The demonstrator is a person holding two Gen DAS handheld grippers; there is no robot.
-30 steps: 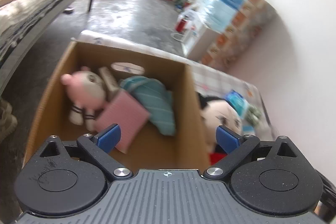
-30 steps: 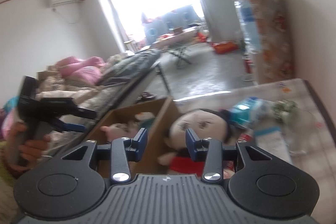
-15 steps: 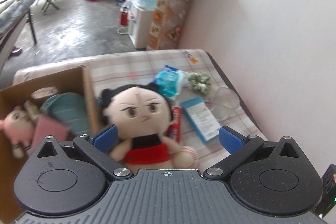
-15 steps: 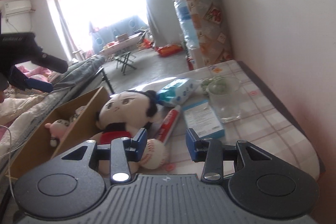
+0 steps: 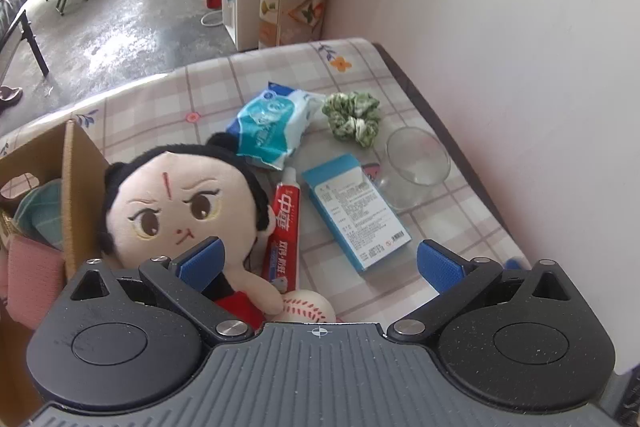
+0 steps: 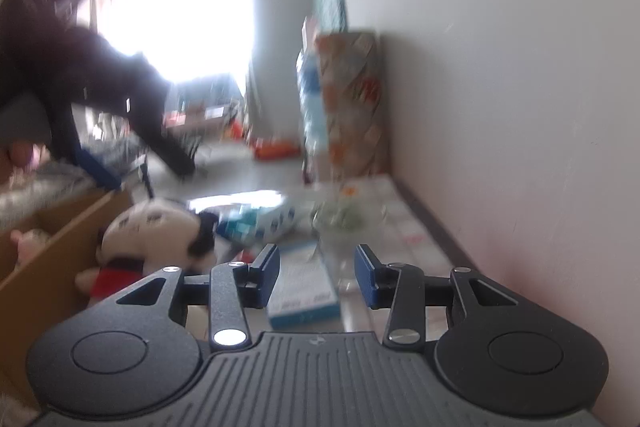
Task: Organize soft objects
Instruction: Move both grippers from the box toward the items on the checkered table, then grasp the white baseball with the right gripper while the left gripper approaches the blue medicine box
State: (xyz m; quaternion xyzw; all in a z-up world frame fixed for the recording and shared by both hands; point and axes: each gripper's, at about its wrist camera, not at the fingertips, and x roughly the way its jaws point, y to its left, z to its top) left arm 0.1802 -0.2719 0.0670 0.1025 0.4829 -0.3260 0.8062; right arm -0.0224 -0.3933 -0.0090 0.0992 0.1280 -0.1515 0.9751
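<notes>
A plush doll (image 5: 180, 211) with black hair and a red outfit lies on the checked tablecloth against the cardboard box (image 5: 76, 187). A green scrunchie (image 5: 352, 115) lies farther back, near the wall. My left gripper (image 5: 320, 261) hovers over the doll's right side, open wide, gripping nothing; its left finger (image 5: 202, 259) is at the doll's chin. My right gripper (image 6: 317, 275) sits low over the table, open with a moderate gap and nothing between the pads. Its view is blurred, with the doll (image 6: 152, 231) to its left.
A toothpaste tube (image 5: 286, 227), a blue carton (image 5: 354, 215), a clear glass (image 5: 416, 163), a wipes packet (image 5: 272, 123) and a baseball (image 5: 310, 309) lie around the doll. The box holds a teal item (image 5: 38, 211), a pink cloth (image 5: 32, 279) and a pink plush (image 6: 30, 241). The wall runs along the right.
My left gripper swung right, from above the box to above the doll and table items, opening slightly wider. My right gripper dropped lower and now faces the blue carton and glass.
</notes>
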